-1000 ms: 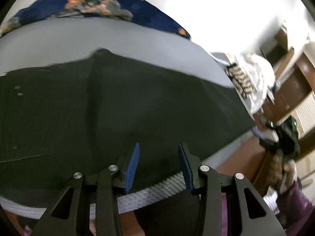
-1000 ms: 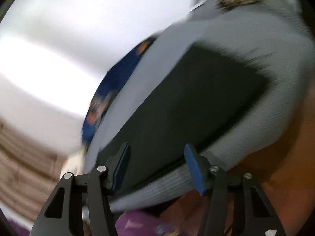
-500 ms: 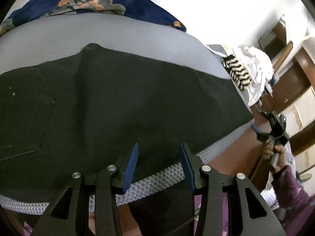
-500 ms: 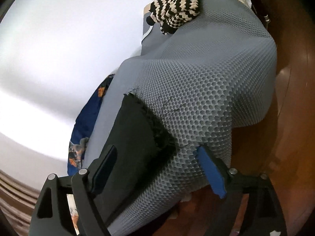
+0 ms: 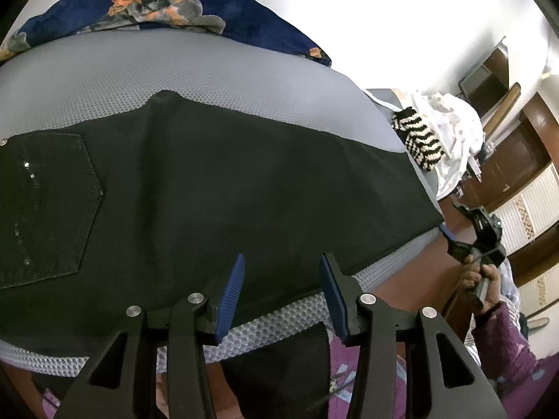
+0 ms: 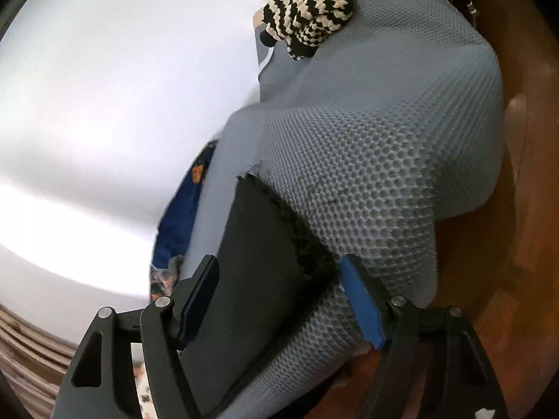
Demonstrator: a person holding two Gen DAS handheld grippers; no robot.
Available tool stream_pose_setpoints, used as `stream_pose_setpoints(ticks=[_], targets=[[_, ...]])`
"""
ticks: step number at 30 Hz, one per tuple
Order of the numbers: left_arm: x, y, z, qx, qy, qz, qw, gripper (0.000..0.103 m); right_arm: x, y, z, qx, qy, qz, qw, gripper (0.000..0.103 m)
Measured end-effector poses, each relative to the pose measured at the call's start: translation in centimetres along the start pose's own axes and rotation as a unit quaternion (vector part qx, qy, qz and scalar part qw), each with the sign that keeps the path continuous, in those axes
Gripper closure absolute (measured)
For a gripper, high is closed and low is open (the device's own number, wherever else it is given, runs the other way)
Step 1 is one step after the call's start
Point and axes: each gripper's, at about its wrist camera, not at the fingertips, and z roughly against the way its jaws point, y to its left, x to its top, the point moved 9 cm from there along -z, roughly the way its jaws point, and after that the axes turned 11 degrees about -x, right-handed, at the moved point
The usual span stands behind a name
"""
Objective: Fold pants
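Observation:
Black pants [image 5: 223, 188] lie flat across a grey mesh mattress [image 5: 174, 70], back pocket at the left, leg running to the right edge. My left gripper [image 5: 281, 291] is open and empty over the near edge of the pants. My right gripper [image 6: 279, 300] is open, its jaws on either side of the frayed leg hem [image 6: 297, 237] at the mattress corner. It also shows in the left wrist view [image 5: 471, 230], held in a hand by the right end of the pants.
A blue patterned blanket [image 5: 174, 10] lies along the far side by the white wall. A black-and-cream striped knit [image 6: 307, 10] and white clothes [image 5: 450, 129] are piled beyond the leg end. Brown wood floor [image 6: 517, 209] and wooden cabinets [image 5: 517, 153] are at the right.
My right gripper has swung to the leg hem and closed in on it, jaws now around the hem. My left gripper has pulled back slightly, bringing the back pocket into view.

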Motion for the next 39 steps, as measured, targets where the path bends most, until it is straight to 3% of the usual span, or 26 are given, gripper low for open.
stream_pose_setpoints(ticks=[6, 8, 10, 11, 12, 14, 17, 20, 25, 32, 39], targets=[[0.1, 0.0, 0.3, 0.009, -0.005, 0.003, 0.9999, 0.056, -2.3, 2.3, -2.2, 0.023, 0.03, 0.016, 0.999, 0.034], [0.1, 0.1, 0.1, 0.012, -0.001, 0.011, 0.9999, 0.055, -2.4, 2.5, -2.9, 0.022, 0.027, 0.011, 0.999, 0.046], [0.0, 0.4, 0.1, 0.012, 0.002, 0.019, 0.9997, 0.055, -2.3, 2.0, -3.7, 0.003, 0.031, 0.01, 0.999, 0.086], [-0.1, 0.5, 0.2, 0.013, 0.003, 0.021, 0.9997, 0.054, -2.3, 1.1, -4.3, -0.02, 0.038, 0.004, 0.999, 0.096], [-0.1, 0.7, 0.3, 0.014, 0.004, 0.023, 0.9996, 0.054, -2.3, 0.7, -4.6, -0.021, 0.043, -0.003, 0.999, 0.099], [-0.2, 0.9, 0.6, 0.018, 0.001, 0.025, 0.9995, 0.053, -2.3, 0.5, -4.5, -0.019, 0.048, -0.006, 0.999, 0.097], [0.0, 1.5, 1.3, 0.026, -0.011, 0.028, 0.9992, 0.053, -2.5, 2.4, -3.3, -0.033, 0.032, 0.037, 0.998, 0.096], [0.3, 2.5, 2.4, 0.033, -0.028, 0.034, 0.9985, 0.053, -3.2, 6.2, -2.3, -0.044, 0.02, 0.108, 0.993, 0.096], [0.8, 4.1, 4.3, 0.052, -0.048, 0.042, 0.9966, 0.053, -7.2, 14.5, -2.0, -0.015, 0.027, 0.205, 0.978, 0.095], [0.7, 6.3, 6.9, 0.051, -0.08, 0.063, 0.9935, 0.049, -19.3, 24.2, -4.2, 0.04, 0.093, 0.318, 0.943, 0.095], [-0.1, 8.3, 7.7, 0.047, -0.077, 0.082, 0.9925, 0.047, -32.3, 25.0, -8.8, 0.044, 0.189, 0.381, 0.904, 0.095]])
